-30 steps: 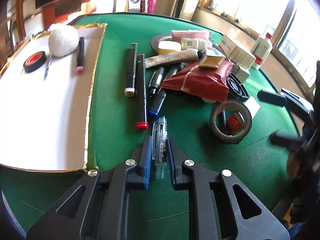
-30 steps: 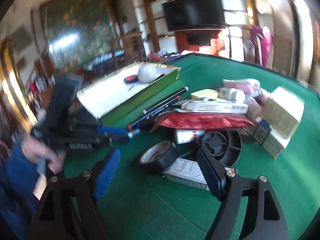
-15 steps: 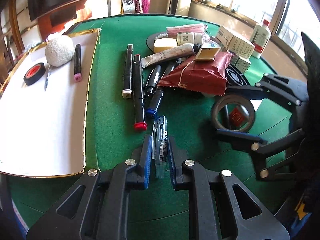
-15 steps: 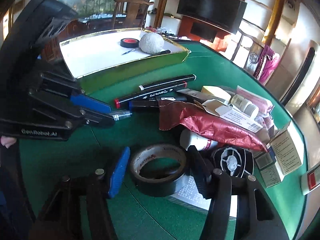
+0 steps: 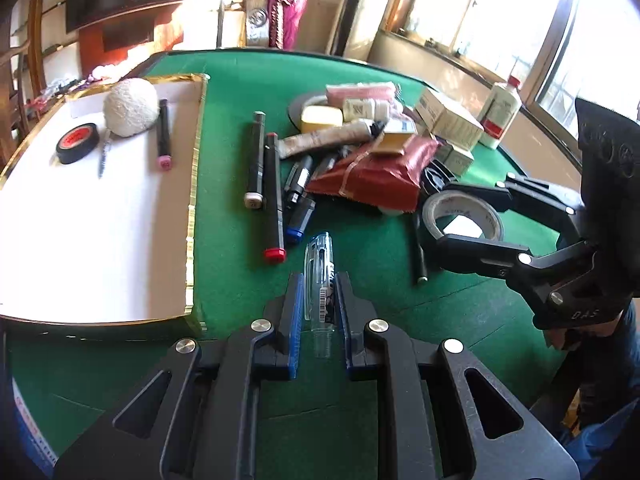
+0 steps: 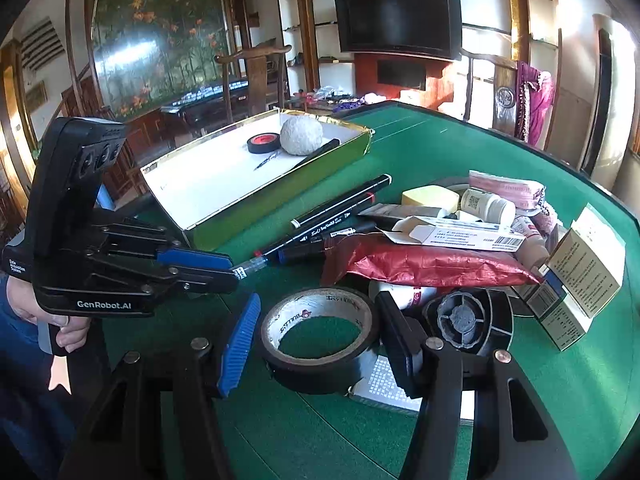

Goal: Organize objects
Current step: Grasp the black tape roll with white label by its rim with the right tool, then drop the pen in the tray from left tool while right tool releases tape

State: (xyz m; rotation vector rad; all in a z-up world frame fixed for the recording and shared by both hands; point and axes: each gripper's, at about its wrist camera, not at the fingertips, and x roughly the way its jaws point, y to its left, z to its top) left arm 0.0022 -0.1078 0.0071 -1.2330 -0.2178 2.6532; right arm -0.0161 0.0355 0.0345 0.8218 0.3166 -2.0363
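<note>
Gripping a clear pen (image 5: 320, 280), the left gripper (image 5: 318, 300) is clamped; the right gripper (image 6: 318, 344), half-open after narrowing, straddles a tape roll (image 6: 320, 336), ungrasped, for the tray (image 5: 192, 200) at frame left.

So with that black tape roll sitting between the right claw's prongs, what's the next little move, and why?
Probably close the right claw the rest of the way. Its jaws have just been narrowing around the tape roll, yet gaps appear to remain on both sides, so it isn't gripped. The left claw already holds a clear pen, so it is occupied.
</note>
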